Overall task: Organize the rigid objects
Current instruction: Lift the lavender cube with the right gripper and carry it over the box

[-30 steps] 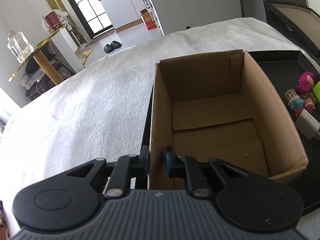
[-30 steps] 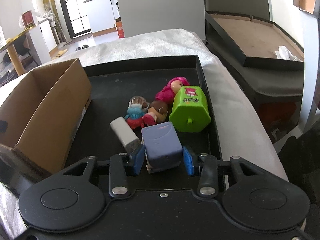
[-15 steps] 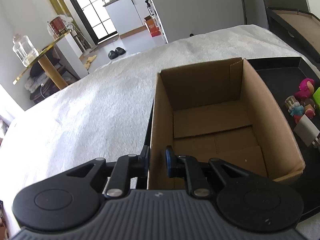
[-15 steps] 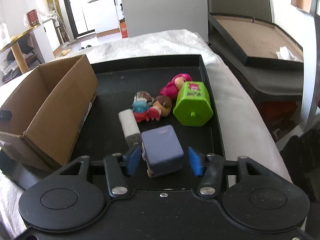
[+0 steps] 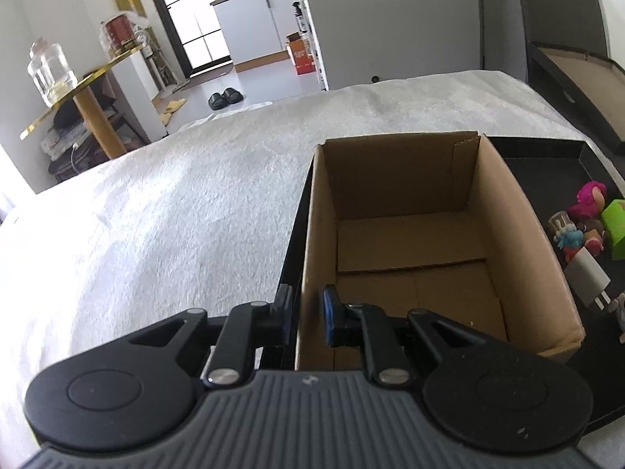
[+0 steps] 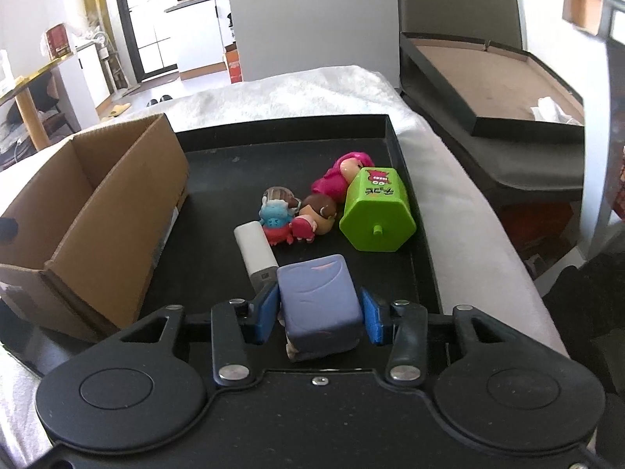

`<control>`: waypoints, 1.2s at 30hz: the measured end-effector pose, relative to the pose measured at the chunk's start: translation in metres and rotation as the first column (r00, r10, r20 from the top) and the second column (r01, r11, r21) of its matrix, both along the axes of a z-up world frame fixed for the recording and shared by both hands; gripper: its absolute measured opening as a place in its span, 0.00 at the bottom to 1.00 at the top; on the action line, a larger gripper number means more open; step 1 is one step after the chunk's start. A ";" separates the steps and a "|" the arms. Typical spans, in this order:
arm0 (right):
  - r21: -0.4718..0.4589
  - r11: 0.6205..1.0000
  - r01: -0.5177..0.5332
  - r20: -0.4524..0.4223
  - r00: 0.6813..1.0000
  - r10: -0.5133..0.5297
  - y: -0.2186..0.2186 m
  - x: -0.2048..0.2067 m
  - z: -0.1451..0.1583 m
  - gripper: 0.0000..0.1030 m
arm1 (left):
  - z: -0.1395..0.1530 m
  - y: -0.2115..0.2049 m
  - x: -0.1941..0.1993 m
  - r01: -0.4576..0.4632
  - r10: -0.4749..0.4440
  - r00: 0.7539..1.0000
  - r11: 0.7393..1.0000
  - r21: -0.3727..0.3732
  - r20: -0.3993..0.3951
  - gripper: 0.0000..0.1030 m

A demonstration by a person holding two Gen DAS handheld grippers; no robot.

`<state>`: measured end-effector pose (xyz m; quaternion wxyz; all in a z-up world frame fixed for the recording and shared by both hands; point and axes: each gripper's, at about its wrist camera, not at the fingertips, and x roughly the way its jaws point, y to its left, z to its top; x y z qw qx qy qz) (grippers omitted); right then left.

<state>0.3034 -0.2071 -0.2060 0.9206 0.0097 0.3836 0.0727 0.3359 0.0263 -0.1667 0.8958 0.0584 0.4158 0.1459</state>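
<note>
My left gripper (image 5: 306,312) is shut on the near left wall of an open, empty cardboard box (image 5: 410,234). The box stands at the left end of a black tray (image 6: 281,133). In the right wrist view, a blue-purple cube (image 6: 318,305) sits between the blue pads of my right gripper (image 6: 318,314). Its jaws are closing and the pads touch the cube's sides. Beyond the cube lie a white plug adapter (image 6: 256,248), a green hexagonal toy (image 6: 377,215), a pink figure (image 6: 343,174) and a few small figurines (image 6: 279,221).
The tray rests on a white fluffy cover (image 5: 175,215). Right of it a dark bench holds a shallow black-rimmed tray (image 6: 488,78). A gold-edged side table with a glass jar (image 5: 50,70) stands far left. Bare tray floor lies between box and toys.
The right jaws spread wide around the cube half a second ago and have come back in against it. The left gripper keeps its hold on the box wall, rolled slightly.
</note>
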 end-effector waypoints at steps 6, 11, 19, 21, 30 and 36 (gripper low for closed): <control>-0.033 0.999 0.020 0.010 1.000 -0.020 0.006 -0.006 0.017 0.42 | -0.001 0.005 -0.006 -0.008 0.008 1.000 0.999 -0.049 0.007 0.14; -0.004 0.999 0.039 0.016 0.999 -0.039 0.008 -0.007 0.040 0.42 | 0.002 0.010 -0.006 -0.008 0.013 0.998 0.994 -0.107 0.054 0.14; -0.055 0.998 0.043 0.051 0.998 -0.041 0.022 -0.005 0.068 0.42 | 0.000 0.026 -0.006 -0.063 0.090 0.988 0.977 -0.204 0.125 0.13; -0.066 0.997 0.042 0.059 0.998 -0.038 0.027 -0.004 0.071 0.42 | 0.000 0.031 -0.008 -0.071 0.105 0.985 0.970 -0.232 0.137 0.13; -0.094 0.995 -0.019 0.083 0.996 0.026 0.062 0.002 0.087 0.42 | -0.008 0.046 -0.017 -0.071 0.133 0.976 0.942 -0.327 0.173 0.14; -0.115 0.991 -0.065 0.116 0.990 0.078 0.089 0.006 0.099 0.42 | -0.002 0.053 -0.022 -0.042 0.128 0.968 0.931 -0.362 0.216 0.13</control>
